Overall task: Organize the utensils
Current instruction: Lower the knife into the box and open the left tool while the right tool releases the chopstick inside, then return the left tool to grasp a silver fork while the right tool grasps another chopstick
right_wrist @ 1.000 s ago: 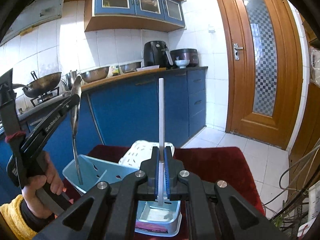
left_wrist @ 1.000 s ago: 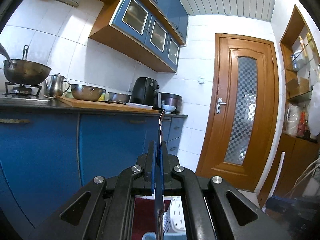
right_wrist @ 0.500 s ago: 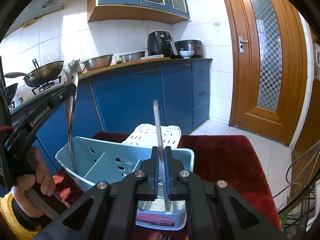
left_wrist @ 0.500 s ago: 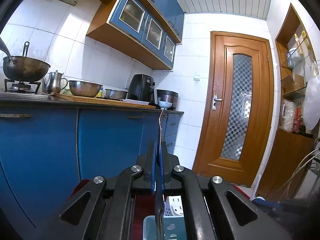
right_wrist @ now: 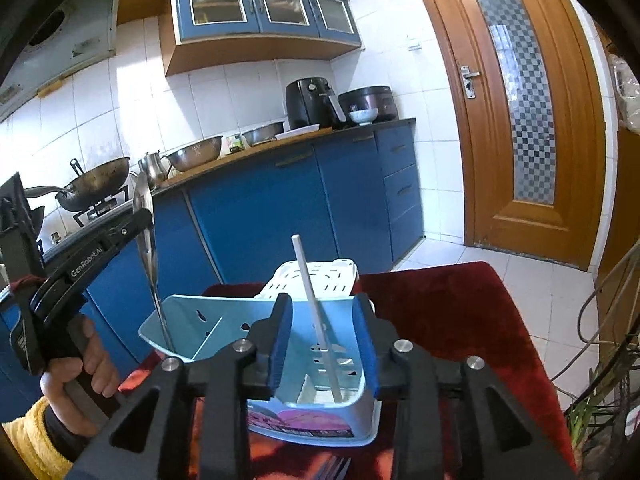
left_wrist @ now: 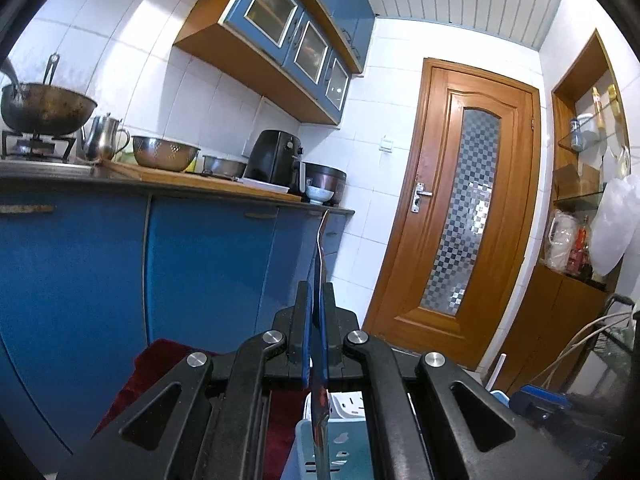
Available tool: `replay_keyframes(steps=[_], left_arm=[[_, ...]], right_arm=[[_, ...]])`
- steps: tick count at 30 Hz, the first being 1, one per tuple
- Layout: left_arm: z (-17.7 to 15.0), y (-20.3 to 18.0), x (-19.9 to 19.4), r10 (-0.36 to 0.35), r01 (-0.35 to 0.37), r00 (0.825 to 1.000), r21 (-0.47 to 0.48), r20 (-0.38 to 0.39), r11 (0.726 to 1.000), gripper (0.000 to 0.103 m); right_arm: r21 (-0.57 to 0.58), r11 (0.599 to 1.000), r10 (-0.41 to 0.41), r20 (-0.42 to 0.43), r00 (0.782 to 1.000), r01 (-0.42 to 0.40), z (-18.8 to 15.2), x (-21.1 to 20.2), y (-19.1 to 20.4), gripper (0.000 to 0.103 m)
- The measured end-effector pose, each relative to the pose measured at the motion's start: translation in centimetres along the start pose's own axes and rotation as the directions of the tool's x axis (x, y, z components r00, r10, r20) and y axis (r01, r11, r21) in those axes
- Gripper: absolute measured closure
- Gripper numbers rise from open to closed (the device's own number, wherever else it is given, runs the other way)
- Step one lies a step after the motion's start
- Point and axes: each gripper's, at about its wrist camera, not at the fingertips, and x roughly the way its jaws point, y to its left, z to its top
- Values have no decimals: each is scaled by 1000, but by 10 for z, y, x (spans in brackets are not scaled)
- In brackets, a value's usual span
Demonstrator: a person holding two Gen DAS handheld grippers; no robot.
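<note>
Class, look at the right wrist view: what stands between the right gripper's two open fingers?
In the right wrist view, a white chopstick stands free between the fingers, leaning in the light blue utensil holder.

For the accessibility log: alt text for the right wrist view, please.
The right gripper is open around a white stick standing tilted in a light blue holder. At left, the left gripper holds a metal spoon over it.
</note>
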Motion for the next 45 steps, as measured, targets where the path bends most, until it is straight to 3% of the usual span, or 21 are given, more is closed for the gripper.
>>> replay_keyframes(steps=[9,14,24,25,28,30,45], left_arm=[[11,0,-11,6,-4,999,-33,48,999,102],[-1,-3,-10,44,-42,996,-21,81,999,102],[-35,-7,0,9,-7,997,30,-80,1000,101],[-36,-8,0,5,-2,996,35,-92,999,98],[-38,-9,-3,-9,15,991,46,-132,999,76],[-36,-9,-6,-13,20,988,42,-151,999,71],[-27,2,-55,-35,29,954,-22,-298,999,69]], right_arm=[[12,1000,-1,8,1000,1,-6,-13,-2,68],[18,1000,-2,0,1000,2,-12,-17,-5,68],[29,1000,6,-19,1000,-5,-19,-20,-5,68],[31,999,8,-22,1000,-7,-19,-20,-5,68],[47,999,18,-30,999,-17,-21,-22,-5,68],[54,998,22,-33,999,-20,-22,-25,-5,68],[110,994,12,-124,992,2,-37,-59,2,67]])
